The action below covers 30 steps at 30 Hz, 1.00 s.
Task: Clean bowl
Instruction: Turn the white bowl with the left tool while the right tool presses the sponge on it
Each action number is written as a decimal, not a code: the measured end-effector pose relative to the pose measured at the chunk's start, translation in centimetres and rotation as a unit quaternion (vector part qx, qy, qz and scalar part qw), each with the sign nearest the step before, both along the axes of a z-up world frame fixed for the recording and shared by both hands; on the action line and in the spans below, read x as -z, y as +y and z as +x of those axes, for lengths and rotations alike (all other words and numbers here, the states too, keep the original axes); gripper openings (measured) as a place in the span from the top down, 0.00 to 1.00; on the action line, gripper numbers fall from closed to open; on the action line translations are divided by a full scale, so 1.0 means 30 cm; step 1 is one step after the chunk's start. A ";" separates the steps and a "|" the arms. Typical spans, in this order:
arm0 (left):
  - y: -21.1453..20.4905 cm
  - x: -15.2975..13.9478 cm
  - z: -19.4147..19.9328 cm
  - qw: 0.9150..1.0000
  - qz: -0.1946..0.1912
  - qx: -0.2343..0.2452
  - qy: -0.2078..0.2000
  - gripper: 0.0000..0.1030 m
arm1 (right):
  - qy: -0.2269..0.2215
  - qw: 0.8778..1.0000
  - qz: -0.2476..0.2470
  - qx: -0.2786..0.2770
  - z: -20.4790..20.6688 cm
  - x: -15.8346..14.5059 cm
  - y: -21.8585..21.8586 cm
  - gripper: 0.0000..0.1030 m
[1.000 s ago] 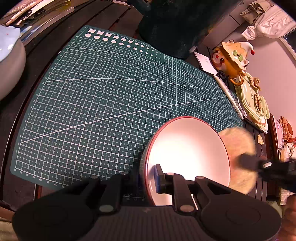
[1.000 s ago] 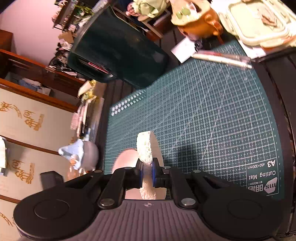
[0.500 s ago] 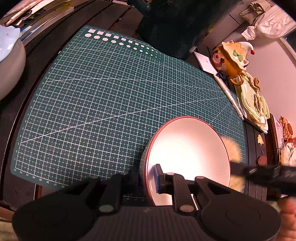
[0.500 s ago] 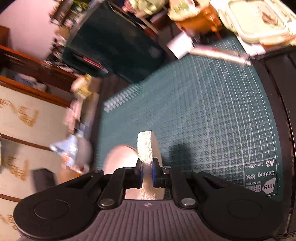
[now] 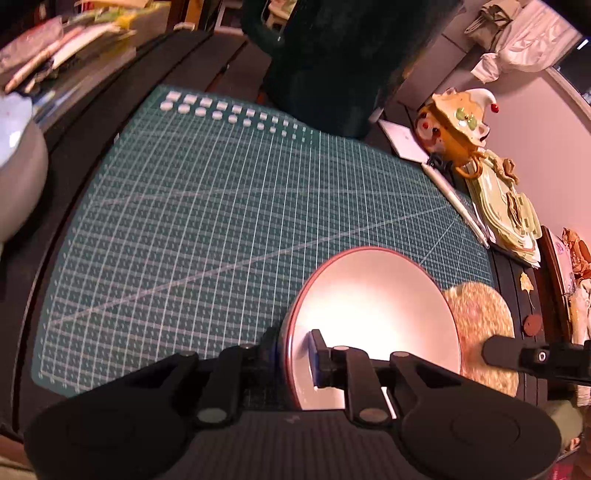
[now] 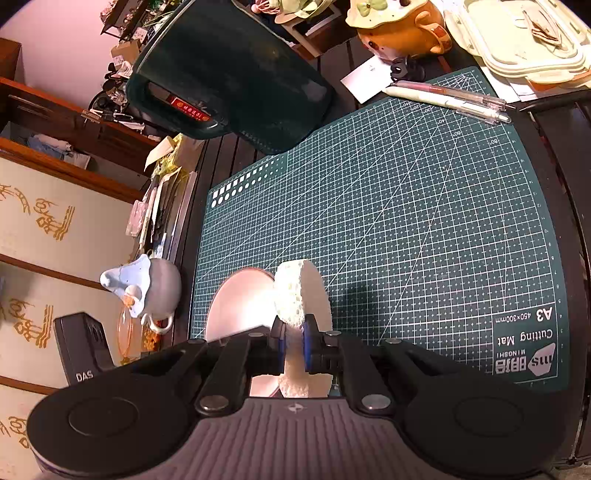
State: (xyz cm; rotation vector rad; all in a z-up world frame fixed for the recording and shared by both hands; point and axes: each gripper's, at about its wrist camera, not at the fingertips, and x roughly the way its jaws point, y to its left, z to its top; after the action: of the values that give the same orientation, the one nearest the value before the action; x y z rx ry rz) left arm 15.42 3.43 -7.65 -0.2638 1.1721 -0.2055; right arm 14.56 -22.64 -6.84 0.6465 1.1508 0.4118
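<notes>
A white bowl (image 5: 373, 314) with a red-brown rim hangs tilted over the green cutting mat (image 5: 221, 229). My left gripper (image 5: 295, 354) is shut on its near rim, one finger inside and one outside. A round sponge (image 5: 476, 325) sits just outside the bowl's right edge, pinched by the other gripper's black fingers (image 5: 509, 350). In the right wrist view my right gripper (image 6: 293, 343) is shut on the pale round sponge (image 6: 295, 295), which stands on edge. The bowl (image 6: 236, 306) lies just left of it, partly hidden by my gripper.
A dark green bag (image 6: 236, 74) stands at the mat's far edge. Pens (image 6: 447, 98), an orange figurine pot (image 6: 399, 22) and stacked lidded boxes (image 6: 517, 37) line the right side. A grey pot (image 6: 155, 291) and a black box (image 6: 85, 347) sit left of the mat (image 6: 406, 221).
The sponge swept along the bowl's right rim, dipping low and then coming back up beside the rim. The bowl stayed held, its view slightly rolled.
</notes>
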 end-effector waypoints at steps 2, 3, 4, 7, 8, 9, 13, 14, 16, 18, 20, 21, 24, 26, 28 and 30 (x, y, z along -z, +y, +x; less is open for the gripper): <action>0.000 -0.002 0.003 1.000 0.005 -0.004 0.003 0.85 | -0.001 1.000 -0.001 -0.002 0.001 0.001 0.005 0.92; 0.001 -0.005 0.004 1.000 0.007 -0.008 0.004 0.85 | 0.000 1.000 0.000 -0.003 0.003 0.005 0.006 0.92; 0.001 -0.009 0.003 1.000 0.009 -0.010 0.004 0.84 | 0.000 1.000 0.000 -0.003 0.005 0.005 0.006 0.92; 0.009 -0.030 -0.001 1.000 0.007 -0.019 0.000 0.66 | -0.001 1.000 0.000 -0.005 0.005 0.004 0.007 0.92; 0.017 -0.039 -0.004 0.999 0.000 -0.032 0.005 0.63 | -0.002 1.000 -0.001 -0.006 0.004 0.002 0.008 0.92; 0.025 -0.041 -0.007 0.999 -0.009 -0.044 0.012 0.62 | -0.003 1.000 -0.002 -0.006 0.004 0.001 0.009 0.92; 0.047 -0.017 -0.028 0.993 -0.057 -0.074 0.071 0.62 | -0.003 1.000 -0.002 -0.006 0.002 -0.001 0.009 0.92; 0.046 0.001 -0.041 0.989 -0.071 -0.085 0.093 0.65 | -0.002 1.000 -0.002 -0.005 0.001 0.000 0.007 0.92; 0.040 0.032 -0.063 0.983 -0.089 -0.103 0.125 0.80 | 0.000 1.000 -0.001 -0.003 0.002 0.001 0.004 0.92; 0.033 0.038 -0.072 0.983 -0.089 -0.110 0.121 0.80 | 0.000 1.000 0.001 -0.001 0.002 0.001 0.002 0.92; 0.027 0.031 -0.067 0.986 -0.075 -0.101 0.111 0.82 | 0.000 1.000 0.002 -0.001 0.002 0.000 0.000 0.92; 0.025 0.027 -0.060 0.989 -0.064 -0.092 0.100 0.82 | 0.000 1.000 0.003 -0.001 0.001 -0.001 -0.001 0.92; 0.032 0.022 -0.031 0.992 -0.052 -0.073 0.085 0.85 | -0.003 1.000 0.006 -0.003 -0.001 -0.008 -0.004 0.92; 0.037 0.022 -0.018 0.993 -0.052 -0.066 0.081 0.86 | -0.007 1.000 0.006 -0.003 -0.004 -0.017 -0.005 0.92; 0.043 0.023 -0.004 0.994 -0.053 -0.059 0.076 0.87 | -0.014 1.000 0.007 -0.002 -0.007 -0.034 -0.007 0.92; 0.036 0.022 0.002 0.995 -0.049 -0.052 0.072 0.86 | -0.026 1.000 0.009 0.001 -0.011 -0.055 -0.014 0.92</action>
State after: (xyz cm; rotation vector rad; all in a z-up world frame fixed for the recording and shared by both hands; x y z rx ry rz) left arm 15.49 4.53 -8.31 -0.4305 1.2885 -0.1537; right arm 14.22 -23.05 -5.20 0.6493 1.0979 0.4365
